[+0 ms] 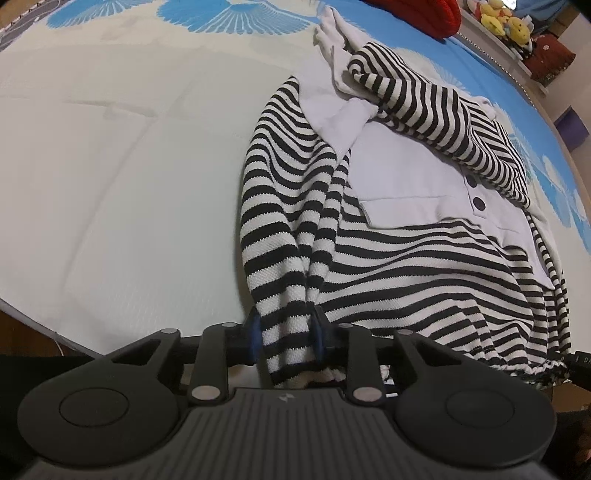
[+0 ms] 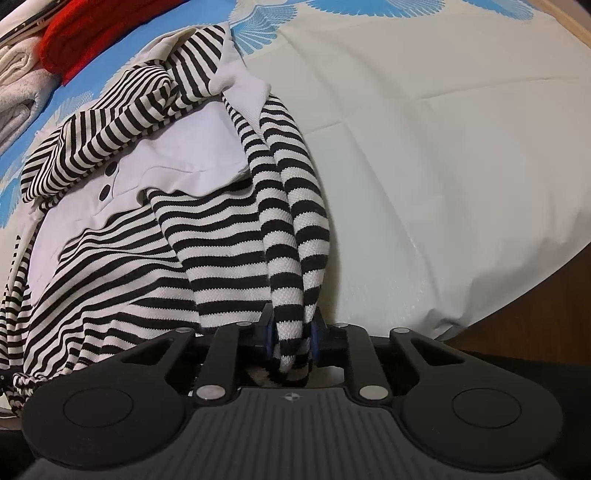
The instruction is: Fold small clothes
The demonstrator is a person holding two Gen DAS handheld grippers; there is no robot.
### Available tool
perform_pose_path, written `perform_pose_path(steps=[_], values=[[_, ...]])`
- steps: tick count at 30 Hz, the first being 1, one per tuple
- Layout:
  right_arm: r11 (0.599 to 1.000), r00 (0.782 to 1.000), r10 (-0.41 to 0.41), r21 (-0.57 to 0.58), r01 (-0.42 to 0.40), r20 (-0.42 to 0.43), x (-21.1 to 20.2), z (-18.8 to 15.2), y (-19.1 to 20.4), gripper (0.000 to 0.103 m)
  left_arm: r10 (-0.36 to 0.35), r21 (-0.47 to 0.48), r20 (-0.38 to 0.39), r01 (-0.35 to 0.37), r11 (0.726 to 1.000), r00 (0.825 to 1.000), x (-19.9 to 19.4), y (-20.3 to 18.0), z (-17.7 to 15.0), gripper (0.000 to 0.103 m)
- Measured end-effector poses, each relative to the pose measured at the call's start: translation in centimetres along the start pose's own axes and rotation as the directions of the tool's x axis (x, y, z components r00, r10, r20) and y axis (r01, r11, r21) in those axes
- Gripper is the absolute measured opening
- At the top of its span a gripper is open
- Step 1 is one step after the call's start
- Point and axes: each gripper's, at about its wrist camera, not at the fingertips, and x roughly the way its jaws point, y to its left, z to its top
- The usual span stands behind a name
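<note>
Under both grippers is a bed (image 1: 110, 166) with a pale sheet and blue fan prints. Ahead of them the striped top (image 1: 406, 258) lies spread on it, white chest panel and dark buttons (image 1: 479, 202) facing up, sleeves bunched at the far end. Left gripper (image 1: 287, 332) is clamped on a gathered fold at the hem's left corner; right gripper (image 2: 291, 338) is pinching the right corner likewise. Way past the top sits something red (image 2: 92, 33), and beside it folded towels (image 2: 18, 81).

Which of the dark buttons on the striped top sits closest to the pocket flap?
The lower button: it lies level with the pocket flap, while the other button sits farther up.
</note>
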Motion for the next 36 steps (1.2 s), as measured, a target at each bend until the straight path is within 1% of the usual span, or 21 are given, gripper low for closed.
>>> perform_pose_path(steps=[3, 14, 16, 17, 18, 20, 28, 36], values=[[1.000, 1.000, -0.002, -0.008, 0.002, -0.001, 0.0, -0.1, 0.0, 0.020, -0.008, -0.013, -0.013, 0.008, 1.000, 1.000, 0.0, 0.3, 0.0, 0.035], [1.000, 1.000, -0.005, -0.023, 0.005, -0.002, 0.1, 0.0, 0.1, 0.020, 0.001, -0.002, -0.022, -0.001, 1.000, 1.000, 0.3, 0.2, 0.0, 0.034], [1.000, 1.000, -0.003, -0.017, 0.003, 0.000, 0.1, -0.1, 0.1, 0.018, -0.005, 0.006, -0.018, 0.005, 1.000, 1.000, 0.4, 0.0, 0.0, 0.028], [1.000, 1.000, 0.000, -0.015, 0.000, 0.003, 0.0, -0.1, 0.1, 0.016, -0.014, 0.009, -0.015, 0.014, 1.000, 1.000, 0.4, 0.0, -0.1, 0.022], [1.000, 1.000, 0.003, -0.013, -0.003, 0.010, 0.0, -0.1, 0.1, 0.012, -0.019, 0.013, -0.012, 0.019, 1.000, 1.000, 0.3, -0.1, -0.1, 0.018], [1.000, 1.000, 0.003, -0.008, -0.002, 0.025, -0.1, -0.1, 0.0, 0.010, -0.019, 0.028, -0.004, 0.019, 0.999, 1.000, 0.2, -0.4, -0.1, 0.015], [1.000, 0.999, 0.007, -0.007, -0.007, 0.051, -0.4, -0.2, 0.0, 0.008, -0.026, 0.037, 0.016, 0.026, 0.999, 1.000, -0.1, -0.5, -0.2, 0.012], [0.999, 0.993, 0.028, -0.029, -0.025, 0.119, -1.8, -0.2, 0.4, 0.006, -0.034, 0.056, 0.066, 0.031, 0.998, 0.997, -1.2, -0.9, -0.3, 0.010]])
